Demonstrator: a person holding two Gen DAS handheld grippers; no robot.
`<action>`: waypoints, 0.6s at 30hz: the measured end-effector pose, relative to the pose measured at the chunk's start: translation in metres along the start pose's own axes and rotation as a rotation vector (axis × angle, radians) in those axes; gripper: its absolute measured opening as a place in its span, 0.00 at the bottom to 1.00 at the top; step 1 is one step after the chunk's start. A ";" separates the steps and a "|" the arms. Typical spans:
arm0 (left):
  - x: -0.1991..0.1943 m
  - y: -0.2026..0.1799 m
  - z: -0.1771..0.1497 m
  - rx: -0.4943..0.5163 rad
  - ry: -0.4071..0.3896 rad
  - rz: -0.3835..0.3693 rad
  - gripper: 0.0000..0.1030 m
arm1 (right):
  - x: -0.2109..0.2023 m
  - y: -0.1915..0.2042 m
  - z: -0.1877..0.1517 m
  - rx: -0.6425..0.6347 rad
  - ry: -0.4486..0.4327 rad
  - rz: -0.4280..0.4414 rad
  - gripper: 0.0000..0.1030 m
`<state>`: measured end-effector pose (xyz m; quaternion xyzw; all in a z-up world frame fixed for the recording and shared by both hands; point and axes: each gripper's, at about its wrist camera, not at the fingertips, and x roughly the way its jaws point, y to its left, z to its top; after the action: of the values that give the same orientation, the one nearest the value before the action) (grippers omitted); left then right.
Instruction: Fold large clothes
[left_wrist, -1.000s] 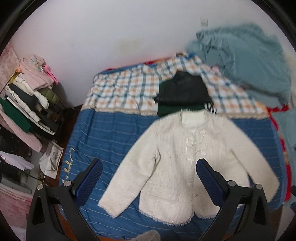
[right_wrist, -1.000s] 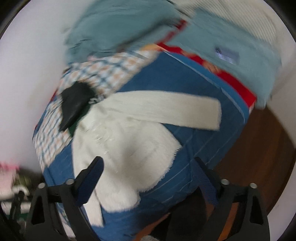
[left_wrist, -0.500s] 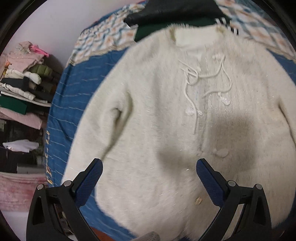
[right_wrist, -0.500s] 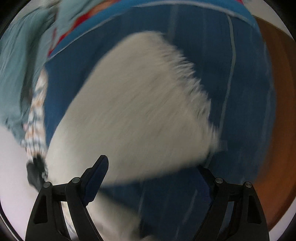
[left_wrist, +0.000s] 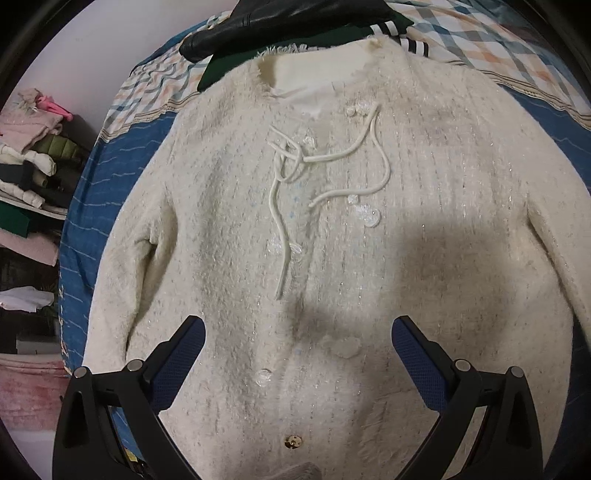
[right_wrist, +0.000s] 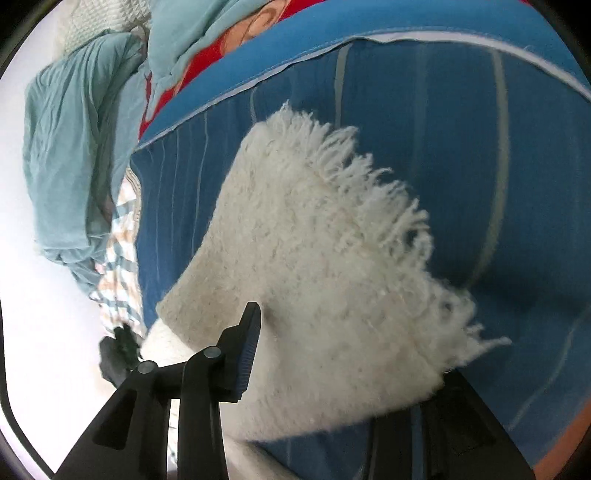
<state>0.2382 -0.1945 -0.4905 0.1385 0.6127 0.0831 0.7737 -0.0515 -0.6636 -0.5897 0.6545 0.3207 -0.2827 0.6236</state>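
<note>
A fuzzy cream cardigan (left_wrist: 369, 221) lies flat, front up, on a blue striped bedspread (left_wrist: 92, 206), with a white drawstring (left_wrist: 295, 177) and clear buttons down the front. My left gripper (left_wrist: 295, 354) is open and hovers just above the lower front of the cardigan. In the right wrist view, my right gripper (right_wrist: 332, 365) has its jaws on either side of the fringed cuff of the cardigan's sleeve (right_wrist: 332, 258). The left finger (right_wrist: 245, 354) presses into the cuff; the right finger is hidden behind the fabric.
A black and green garment (left_wrist: 295, 29) lies above the collar on a plaid blanket (left_wrist: 498, 40). Stacked folded clothes (left_wrist: 29, 166) stand at the left beside the bed. Teal bedding (right_wrist: 74, 147) is piled by the wall. The bed edge and a brown floor (right_wrist: 565, 443) show at the right.
Both grippers came down close to the cardigan. The left moved low over its front. The right reached the sleeve cuff and narrowed its jaws onto it.
</note>
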 end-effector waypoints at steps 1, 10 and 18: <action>-0.001 0.002 -0.001 -0.007 -0.002 0.003 1.00 | 0.001 0.003 0.000 0.010 -0.014 0.006 0.13; 0.010 0.054 -0.004 -0.156 0.024 -0.002 1.00 | -0.048 0.102 0.000 -0.118 -0.179 0.023 0.08; 0.035 0.139 -0.025 -0.340 0.064 -0.002 1.00 | -0.036 0.294 -0.103 -0.618 -0.162 0.104 0.08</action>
<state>0.2275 -0.0500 -0.4842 0.0023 0.6144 0.1892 0.7660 0.1494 -0.5678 -0.3693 0.4252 0.3069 -0.1911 0.8298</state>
